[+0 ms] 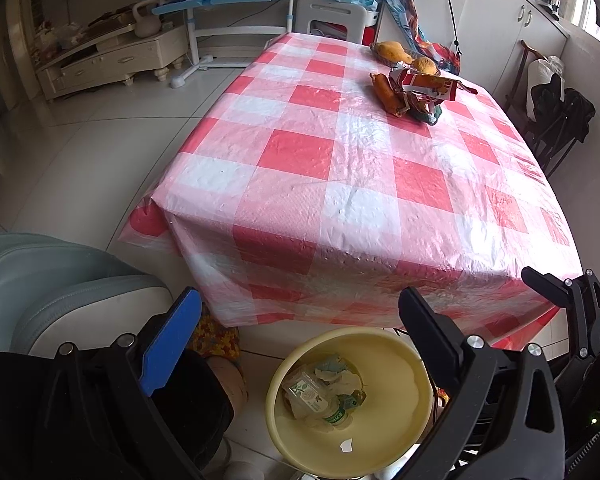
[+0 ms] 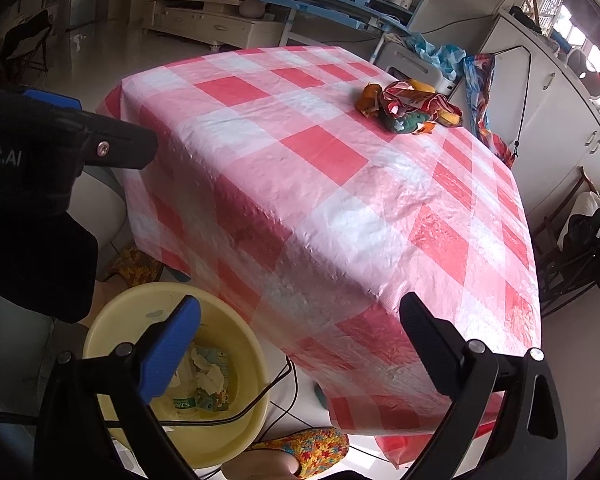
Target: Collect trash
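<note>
Red-and-white checked plastic covers the bench (image 1: 300,152), bare except for a small heap at its far side: a crumpled snack wrapper (image 1: 424,90) lying against some orange peels (image 1: 394,51). On the floor below the near edge sits a yellow bin (image 1: 384,428), already holding tissue and a plastic bottle (image 1: 332,412). Both tools hang over the bin with jaws released and nothing between them, the left gripper (image 1: 300,340) and the right gripper (image 2: 300,344) alike. I judge a drop is just finished; next comes a long reach across the bench to pinch the wrapper, which looks light and likely to slip.
</note>
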`<action>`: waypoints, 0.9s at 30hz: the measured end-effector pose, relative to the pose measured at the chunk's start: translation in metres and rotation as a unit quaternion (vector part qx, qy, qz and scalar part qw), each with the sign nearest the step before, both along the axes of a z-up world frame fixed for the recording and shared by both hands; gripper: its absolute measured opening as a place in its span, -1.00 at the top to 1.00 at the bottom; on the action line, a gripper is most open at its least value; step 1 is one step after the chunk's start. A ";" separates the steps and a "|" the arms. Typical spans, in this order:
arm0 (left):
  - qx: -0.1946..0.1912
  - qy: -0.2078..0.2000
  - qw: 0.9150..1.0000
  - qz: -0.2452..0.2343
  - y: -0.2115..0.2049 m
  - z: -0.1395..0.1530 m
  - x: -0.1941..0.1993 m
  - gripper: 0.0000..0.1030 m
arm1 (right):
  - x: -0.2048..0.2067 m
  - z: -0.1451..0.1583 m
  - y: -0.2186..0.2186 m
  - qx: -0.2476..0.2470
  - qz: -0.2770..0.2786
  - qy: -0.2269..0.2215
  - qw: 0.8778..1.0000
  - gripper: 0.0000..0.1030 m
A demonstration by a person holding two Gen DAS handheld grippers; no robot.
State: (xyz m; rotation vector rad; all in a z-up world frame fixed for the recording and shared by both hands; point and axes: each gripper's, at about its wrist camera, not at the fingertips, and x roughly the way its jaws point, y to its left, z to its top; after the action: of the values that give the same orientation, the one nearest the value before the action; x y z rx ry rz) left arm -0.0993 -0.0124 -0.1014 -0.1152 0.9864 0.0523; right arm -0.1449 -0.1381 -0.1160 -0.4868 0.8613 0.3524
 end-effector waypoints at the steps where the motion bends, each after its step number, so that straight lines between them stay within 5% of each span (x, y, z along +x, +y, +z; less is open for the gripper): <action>1: 0.000 0.000 1.000 0.000 0.000 0.000 0.000 -0.86 | 0.000 0.000 0.000 0.000 0.000 0.000 1.000 -0.85; 27: 0.003 0.002 1.000 -0.003 -0.002 -0.004 -0.001 -0.86 | -0.001 -0.002 0.001 -0.005 0.007 -0.001 1.000 -0.85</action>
State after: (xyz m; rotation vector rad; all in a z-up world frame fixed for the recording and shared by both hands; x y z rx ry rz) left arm -0.1003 -0.0143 -0.1051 -0.1070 0.9898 0.0505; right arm -0.1459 -0.1372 -0.1179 -0.5026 0.8588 0.3617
